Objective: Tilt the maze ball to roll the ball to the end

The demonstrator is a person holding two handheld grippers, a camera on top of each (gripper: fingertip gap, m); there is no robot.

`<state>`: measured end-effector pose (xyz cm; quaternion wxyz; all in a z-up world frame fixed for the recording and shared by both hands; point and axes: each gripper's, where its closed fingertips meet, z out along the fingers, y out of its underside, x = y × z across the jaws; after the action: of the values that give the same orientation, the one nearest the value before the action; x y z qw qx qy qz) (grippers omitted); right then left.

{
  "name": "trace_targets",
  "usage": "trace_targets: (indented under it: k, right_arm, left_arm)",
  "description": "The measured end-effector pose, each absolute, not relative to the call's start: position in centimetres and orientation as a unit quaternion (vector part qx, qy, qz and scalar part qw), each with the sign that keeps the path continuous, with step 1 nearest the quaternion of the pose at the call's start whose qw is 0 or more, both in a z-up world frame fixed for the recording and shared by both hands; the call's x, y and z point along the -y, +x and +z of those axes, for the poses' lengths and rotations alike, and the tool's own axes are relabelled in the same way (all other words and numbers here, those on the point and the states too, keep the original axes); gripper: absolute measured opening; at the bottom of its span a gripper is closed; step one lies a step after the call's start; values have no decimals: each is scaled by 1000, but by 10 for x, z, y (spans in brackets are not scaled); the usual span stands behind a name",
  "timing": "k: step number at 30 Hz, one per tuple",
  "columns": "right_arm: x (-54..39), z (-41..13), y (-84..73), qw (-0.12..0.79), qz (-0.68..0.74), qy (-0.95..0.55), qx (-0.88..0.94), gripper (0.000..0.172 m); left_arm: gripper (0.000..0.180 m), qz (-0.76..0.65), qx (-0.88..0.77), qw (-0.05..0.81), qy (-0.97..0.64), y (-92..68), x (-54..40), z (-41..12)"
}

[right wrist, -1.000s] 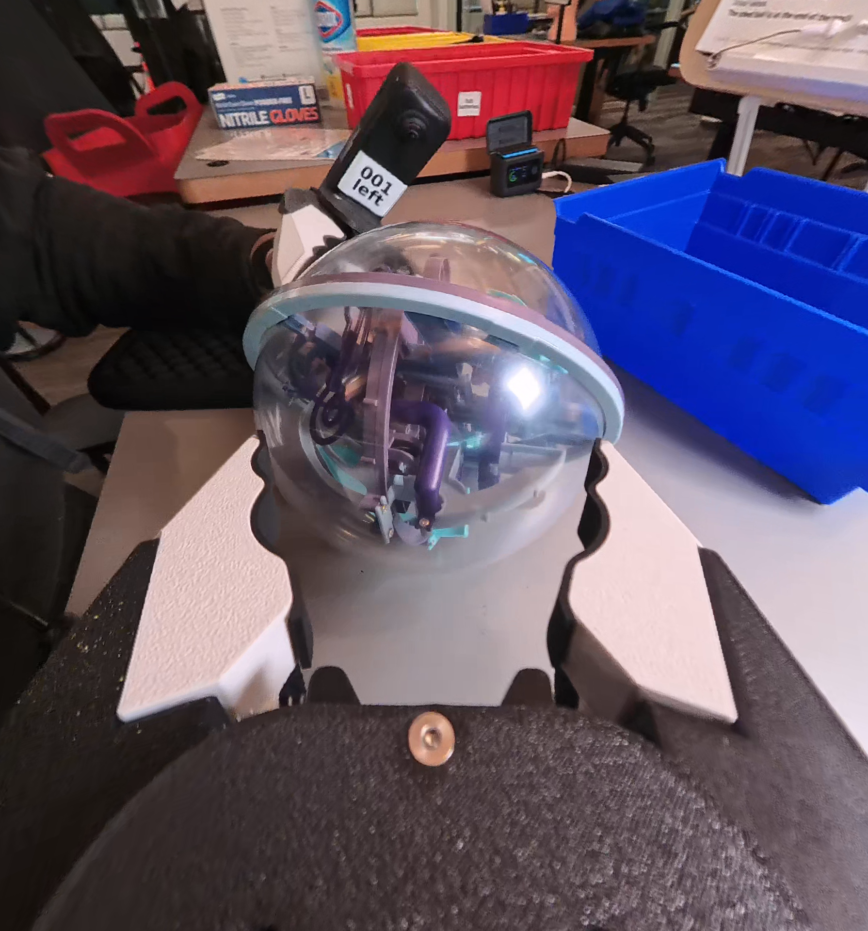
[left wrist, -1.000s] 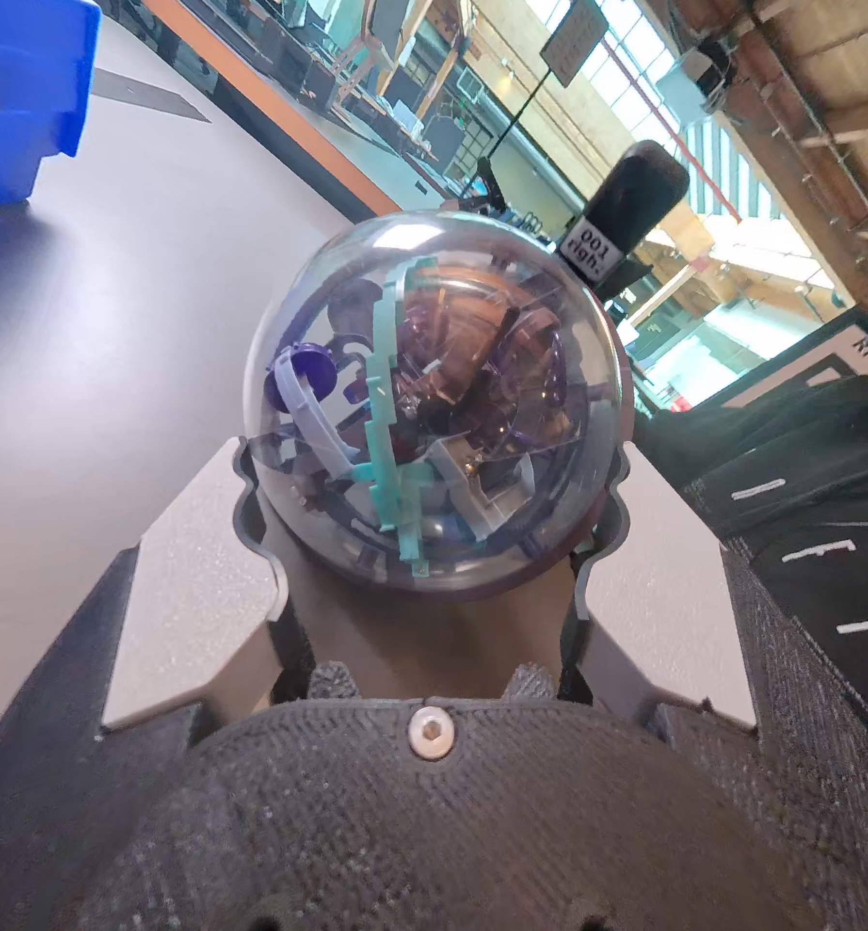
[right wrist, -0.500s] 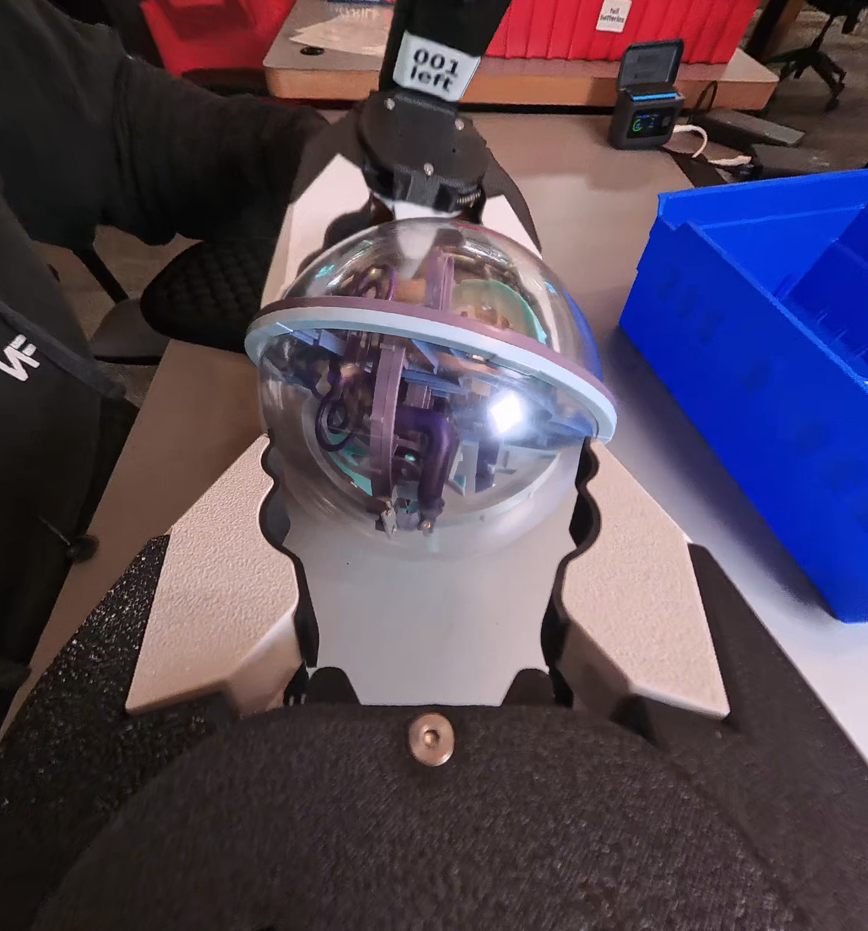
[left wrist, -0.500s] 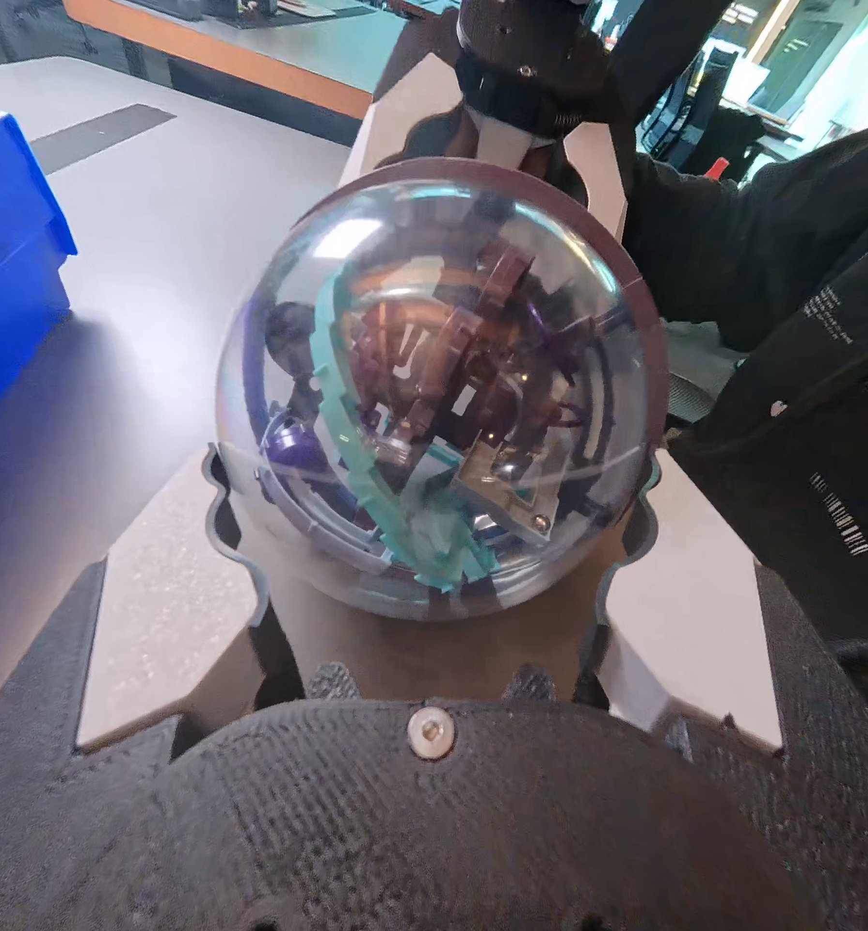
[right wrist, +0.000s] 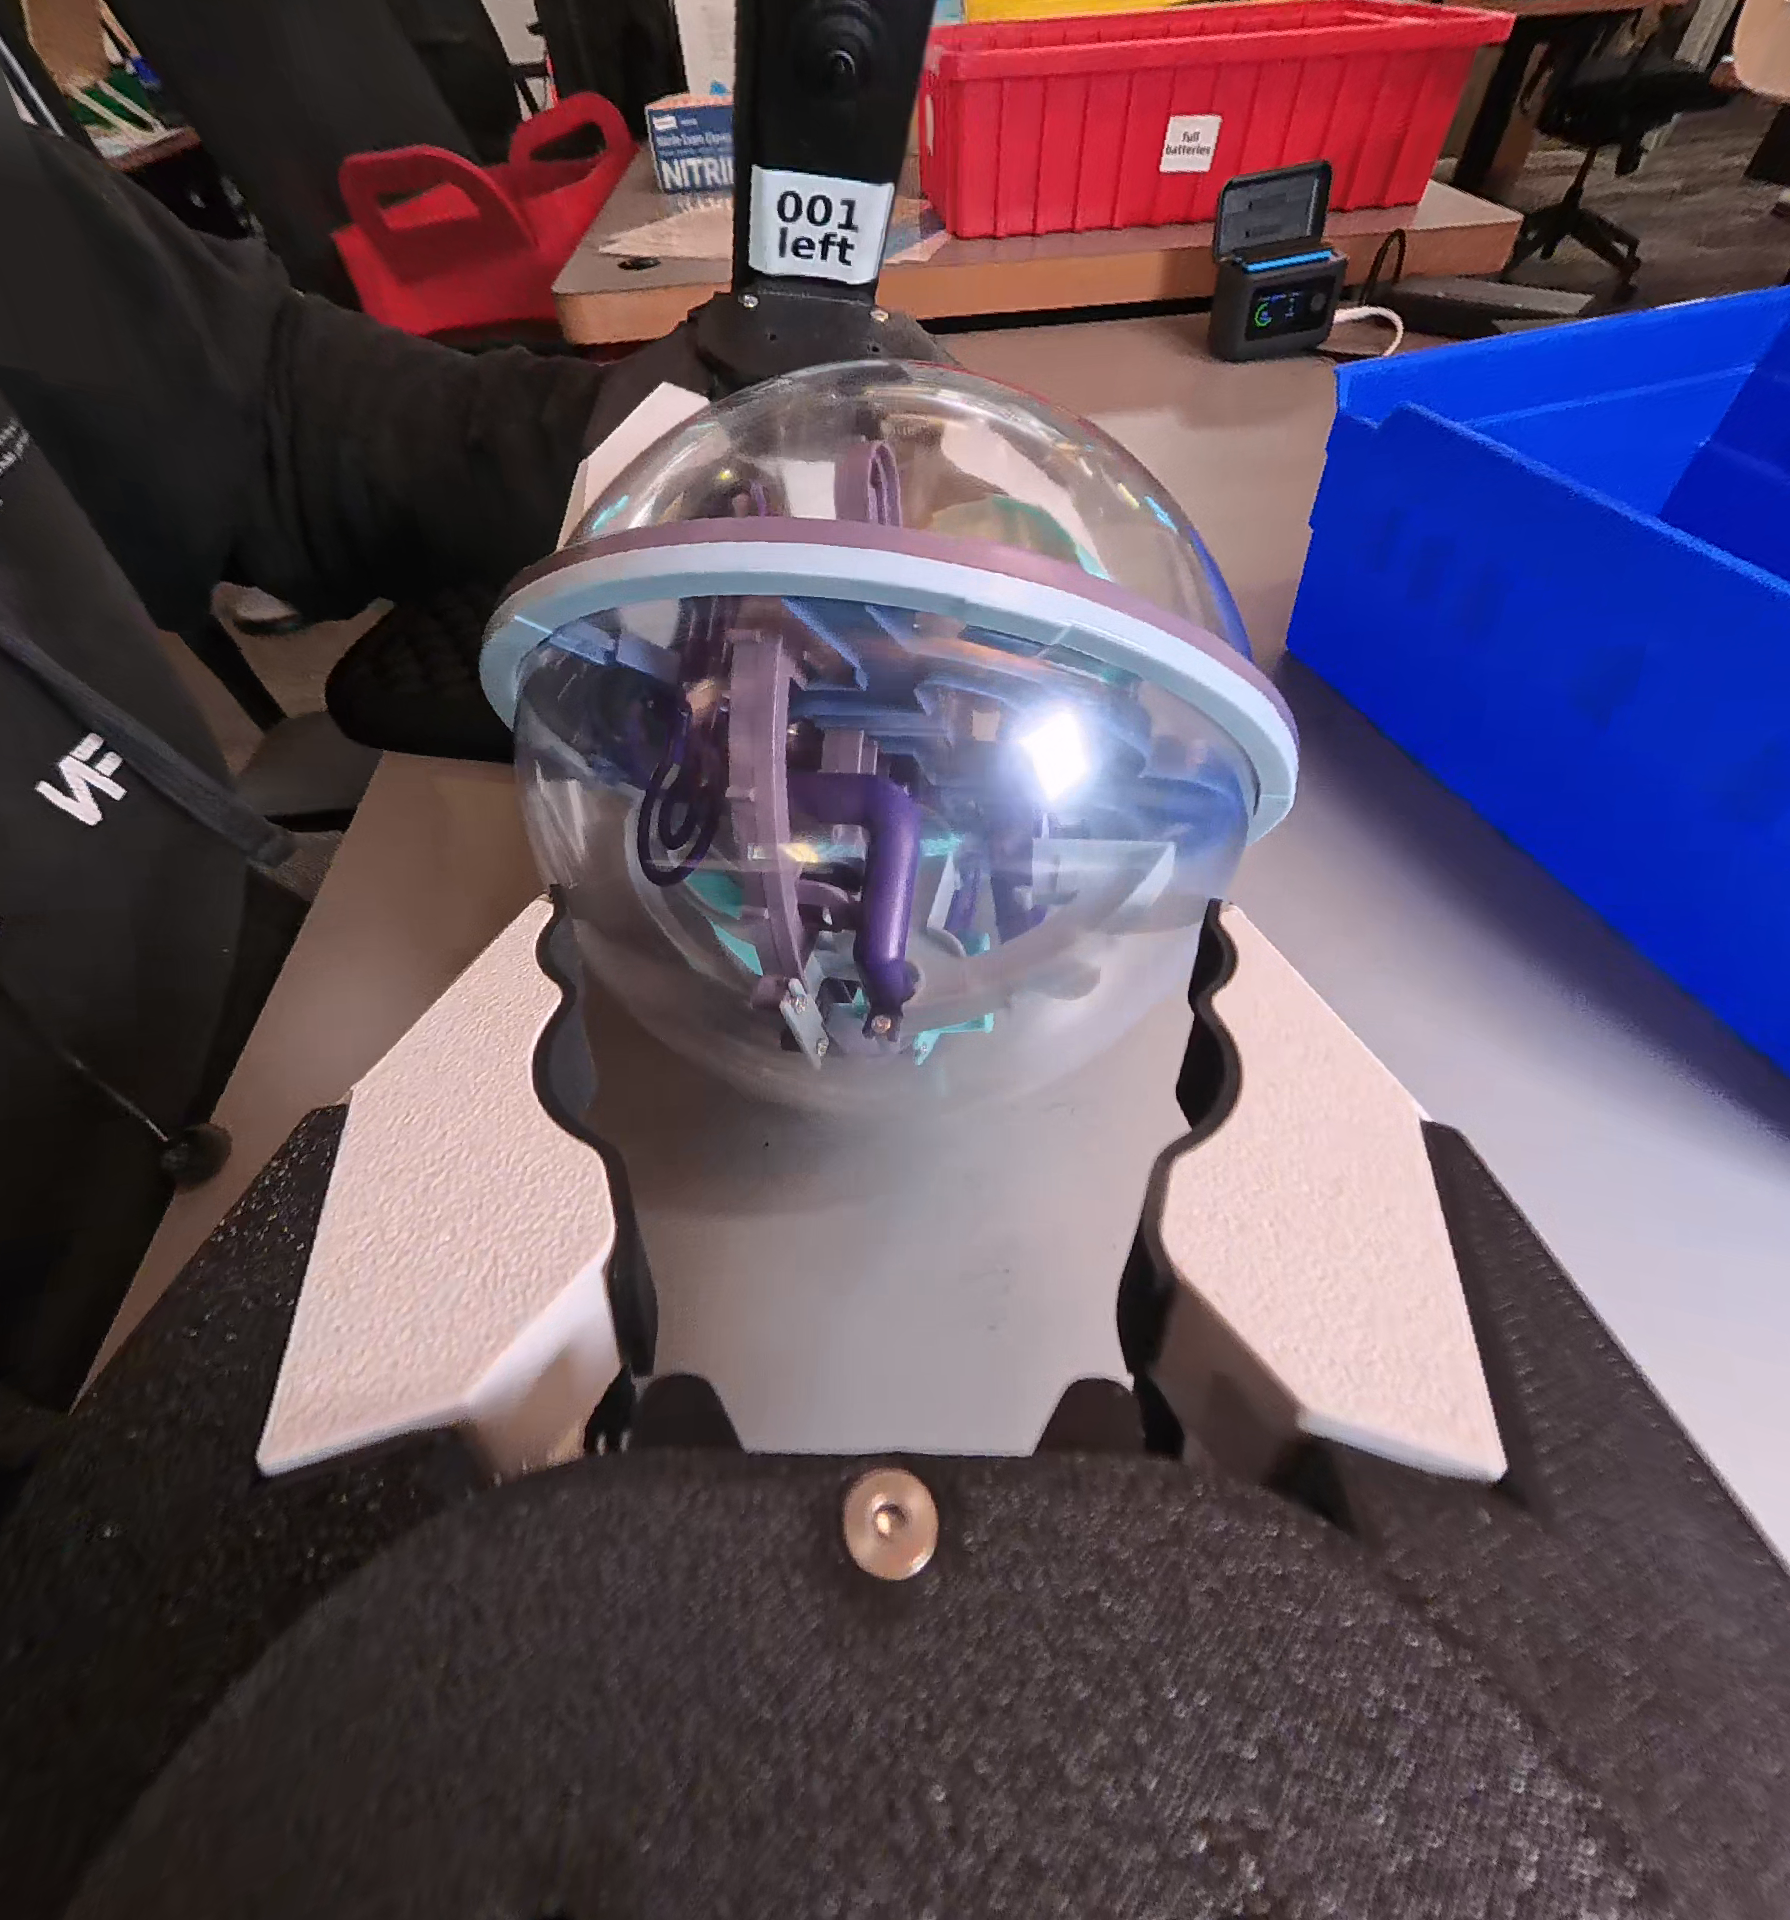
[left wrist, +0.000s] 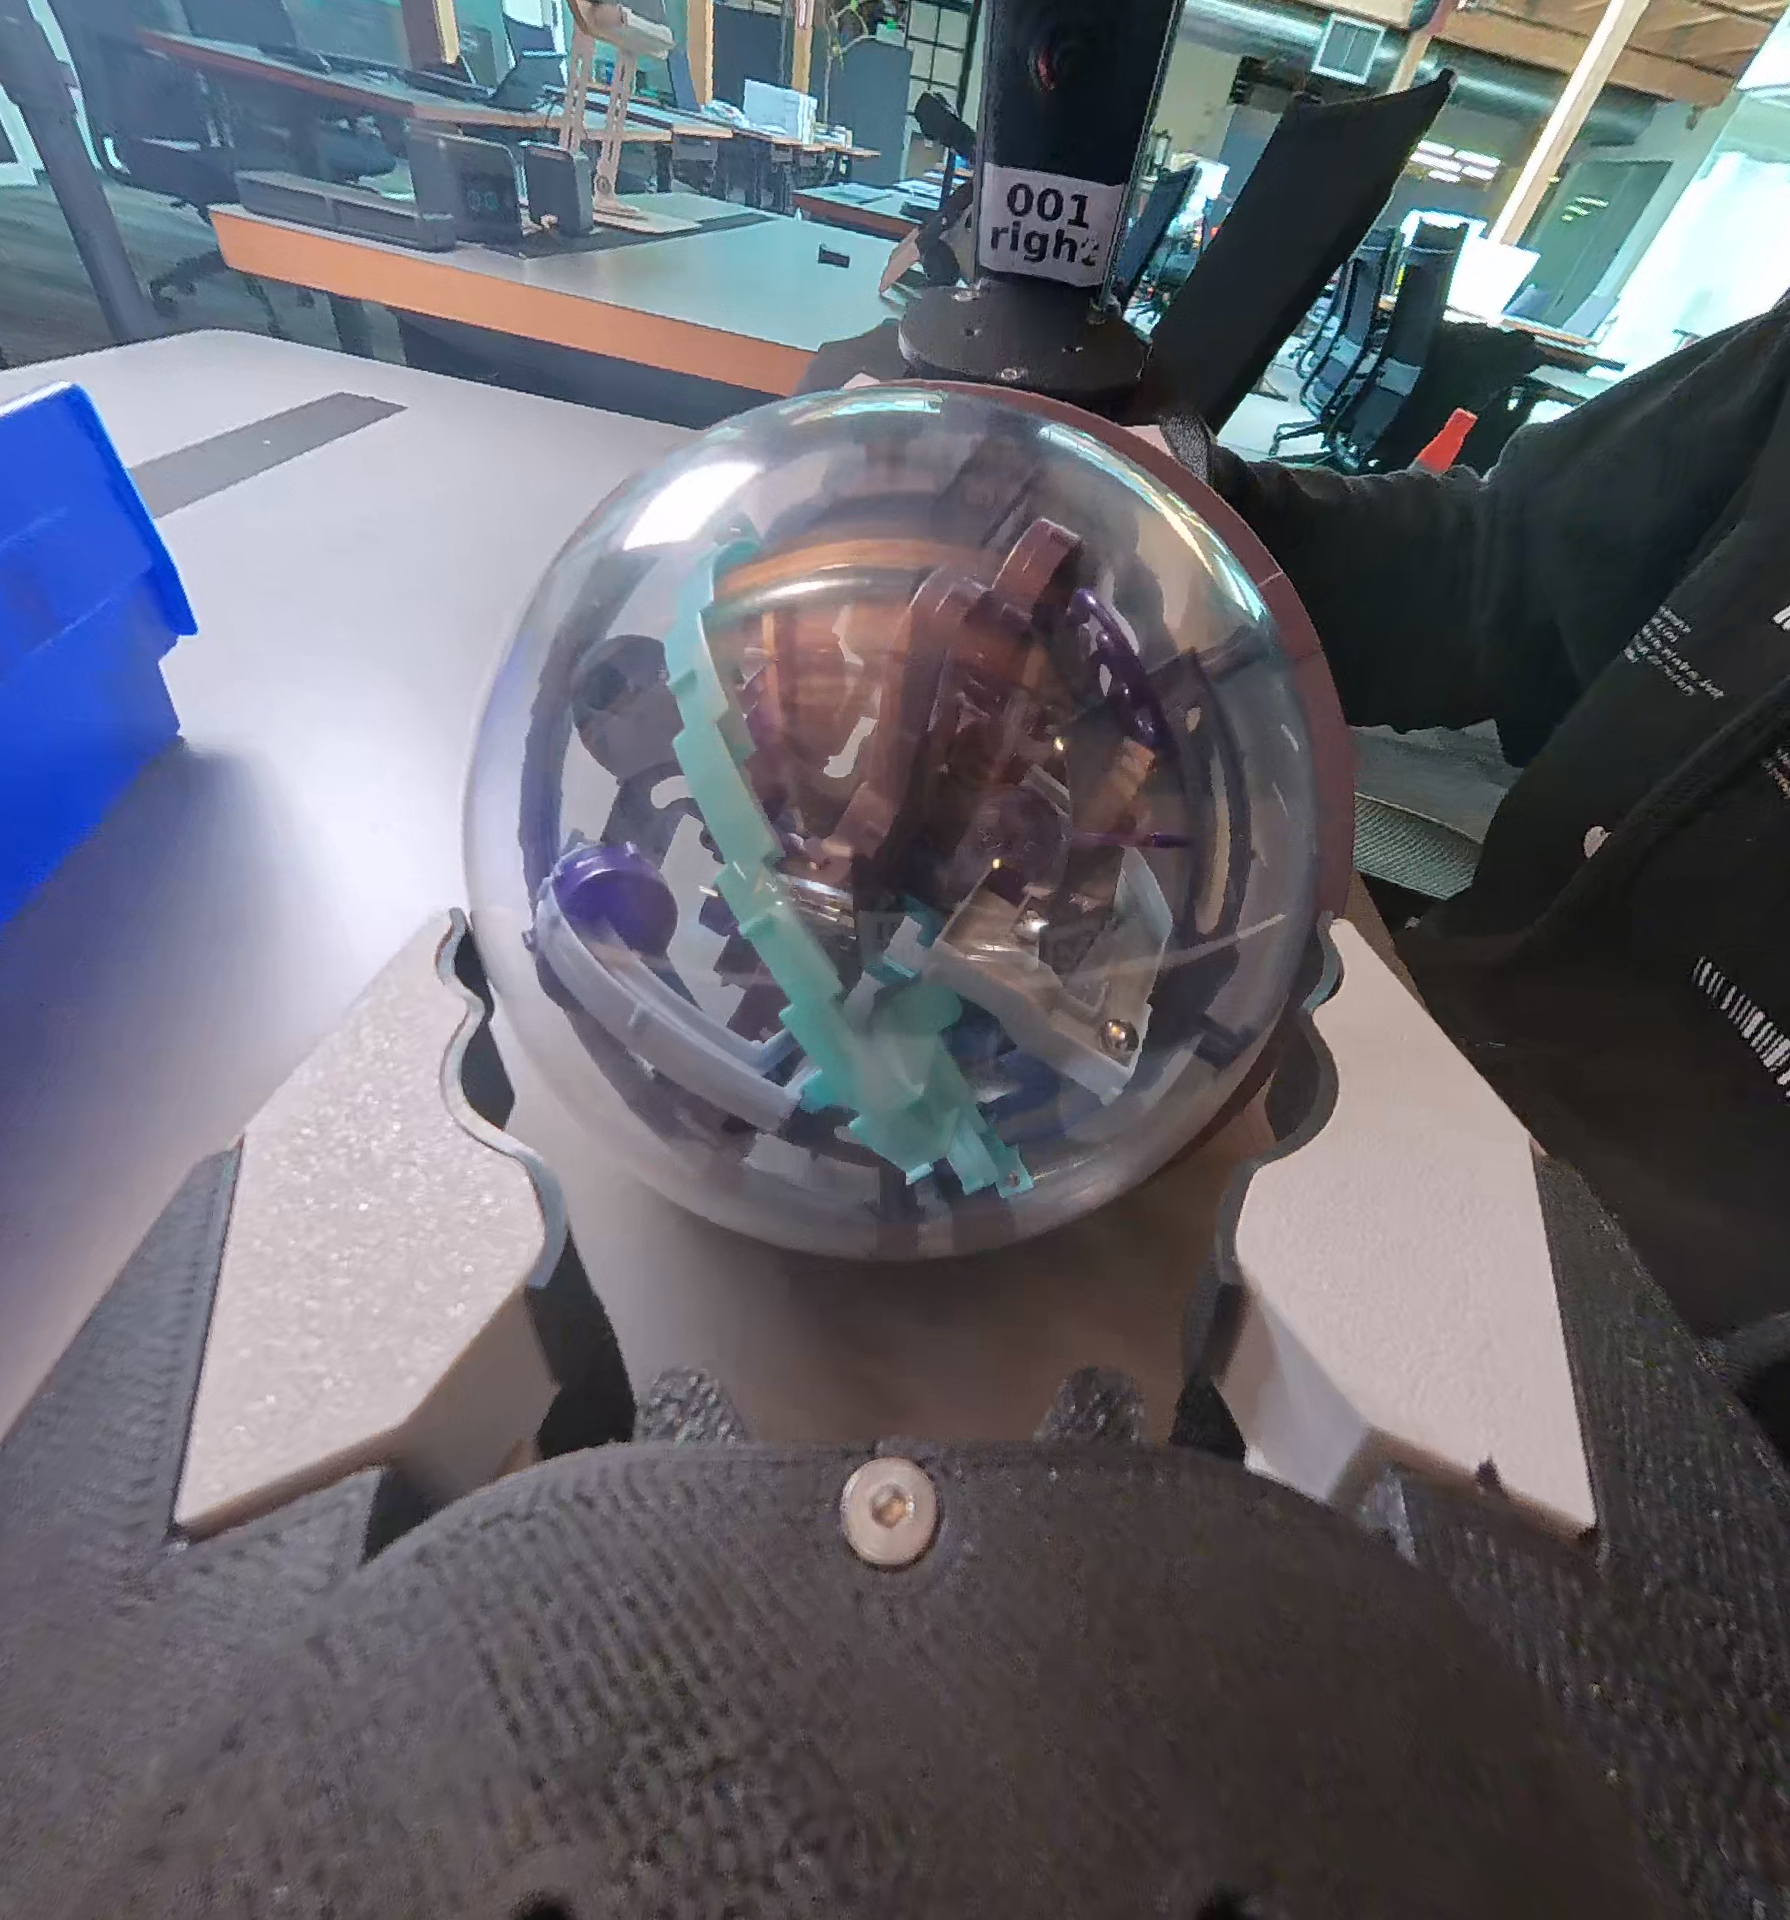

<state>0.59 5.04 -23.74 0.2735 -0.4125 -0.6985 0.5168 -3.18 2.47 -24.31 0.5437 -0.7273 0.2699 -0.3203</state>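
Right now I hold the maze ball [left wrist: 901, 821] above the near edge of the grey table [left wrist: 351, 582], my left gripper [left wrist: 891, 935] and right gripper [right wrist: 886, 914] each clamped on its clear shell from opposite sides. A blue bin [right wrist: 1597, 623] stands close beside it; my dark sleeve [left wrist: 1597, 644] crowds the other side. Compared with a second ago, the left view has levelled and the steel bead [left wrist: 1114, 1031] shows low on a grey ledge

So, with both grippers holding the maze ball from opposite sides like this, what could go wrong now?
1. The maze ball is smooth and round, and each gripper touches it only with its fingertips, so it may slip out during a tilt.
2. The small steel ball sits at a track's edge; a quick tilt may drop it off.
3. The blue bin is close; a wide tilt could hit it.
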Motion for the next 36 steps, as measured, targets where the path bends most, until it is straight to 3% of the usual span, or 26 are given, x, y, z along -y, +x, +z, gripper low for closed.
trace_targets:
  k: [27,36]
  right_arm:
    - [-62,-245,6,227,570,-464,639,116]
    - [-70,-259,5,240,528,-479,659,114]
  left_arm:
    - [147,-395,-195,497,-748,-35,-40,-239]
    - [146,-453,-122,438,-767,-43,-54,-237]
